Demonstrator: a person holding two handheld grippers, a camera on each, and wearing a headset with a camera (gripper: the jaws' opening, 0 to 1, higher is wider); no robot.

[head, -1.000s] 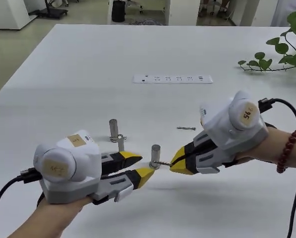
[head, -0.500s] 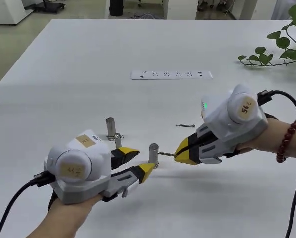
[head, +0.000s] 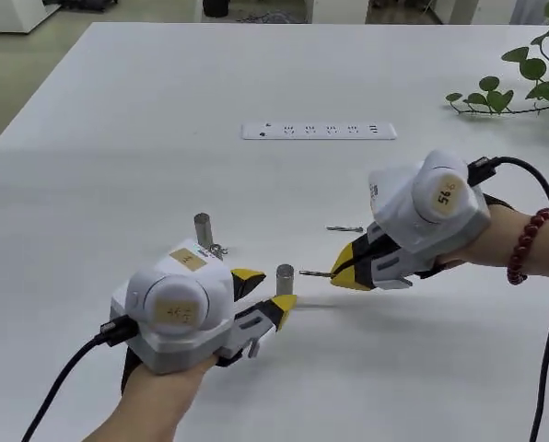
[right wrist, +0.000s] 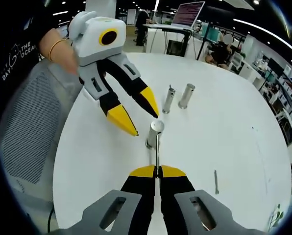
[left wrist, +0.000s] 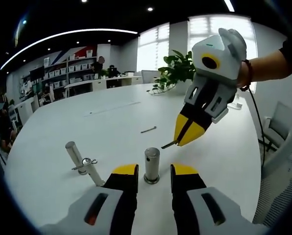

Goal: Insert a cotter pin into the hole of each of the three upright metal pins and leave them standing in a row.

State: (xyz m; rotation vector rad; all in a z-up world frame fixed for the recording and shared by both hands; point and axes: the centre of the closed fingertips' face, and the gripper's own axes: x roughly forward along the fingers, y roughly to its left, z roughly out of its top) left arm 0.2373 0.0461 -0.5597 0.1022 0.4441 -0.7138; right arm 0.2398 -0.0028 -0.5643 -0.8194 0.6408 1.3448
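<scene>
A short upright metal pin stands between the open jaws of my left gripper, which do not touch it; the same pin sits just past the left gripper's yellow tips. My right gripper is shut on a cotter pin held level, its free end just short of the pin's top. In the right gripper view the cotter pin runs from my right gripper toward the pin. Two more upright pins stand to the left, a cotter pin through one.
A loose cotter pin lies on the white table behind the right gripper. A white power strip lies further back, and a plant's leaves reach in at the far right. A cable trails from each gripper.
My left gripper has come forward so that its open jaws flank the pin. My right gripper, still shut on the cotter pin, has drawn back a little to the right.
</scene>
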